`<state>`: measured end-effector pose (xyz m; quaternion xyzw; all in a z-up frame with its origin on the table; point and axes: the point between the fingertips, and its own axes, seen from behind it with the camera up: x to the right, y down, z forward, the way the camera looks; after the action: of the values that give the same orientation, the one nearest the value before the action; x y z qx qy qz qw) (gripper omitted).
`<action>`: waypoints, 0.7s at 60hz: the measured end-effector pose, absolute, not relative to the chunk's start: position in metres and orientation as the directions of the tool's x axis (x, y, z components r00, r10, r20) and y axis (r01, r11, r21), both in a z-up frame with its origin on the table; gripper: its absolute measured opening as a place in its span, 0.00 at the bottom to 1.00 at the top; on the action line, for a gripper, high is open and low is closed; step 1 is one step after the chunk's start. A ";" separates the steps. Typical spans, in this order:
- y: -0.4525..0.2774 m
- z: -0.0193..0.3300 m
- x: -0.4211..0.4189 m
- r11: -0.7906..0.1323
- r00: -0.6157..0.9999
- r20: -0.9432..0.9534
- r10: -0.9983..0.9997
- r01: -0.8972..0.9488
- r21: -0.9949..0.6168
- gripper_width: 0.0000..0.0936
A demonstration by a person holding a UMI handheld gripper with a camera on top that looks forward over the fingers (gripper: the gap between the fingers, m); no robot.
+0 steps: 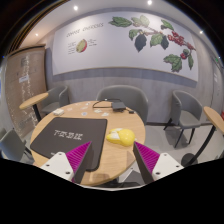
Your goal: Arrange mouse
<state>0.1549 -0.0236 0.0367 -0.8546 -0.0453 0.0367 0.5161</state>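
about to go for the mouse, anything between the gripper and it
Nothing visible does. The yellow mouse lies on the round wooden table just ahead of the open gripper, right of the black mouse pad.

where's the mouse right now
In the gripper view the yellow mouse sits on the round wooden table, just right of the black mouse pad, ahead of the open tongs toward their right finger.

On the table [75, 115] the mouse [124, 137] lies right of the mat [70, 137], just ahead of the open gripper [112, 160], chairs [124, 97] behind.
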 end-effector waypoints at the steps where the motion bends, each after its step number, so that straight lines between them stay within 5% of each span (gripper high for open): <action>1: -0.019 0.033 0.161 -0.465 0.994 -0.008 0.107 0.043 -0.884 0.91; 28: 0.087 -0.013 0.199 -0.496 0.986 0.016 0.164 0.096 -0.863 0.88; 32: 0.106 -0.014 0.206 -0.485 0.988 0.014 0.155 0.088 -0.870 0.80; 36: 0.115 -0.012 0.211 -0.465 0.989 0.006 0.145 0.074 -0.882 0.57; 42: 0.120 -0.012 0.215 -0.428 0.994 0.018 0.103 0.061 -0.902 0.44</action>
<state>0.2154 0.1197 -0.0120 -0.8446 -0.0487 0.0199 0.5327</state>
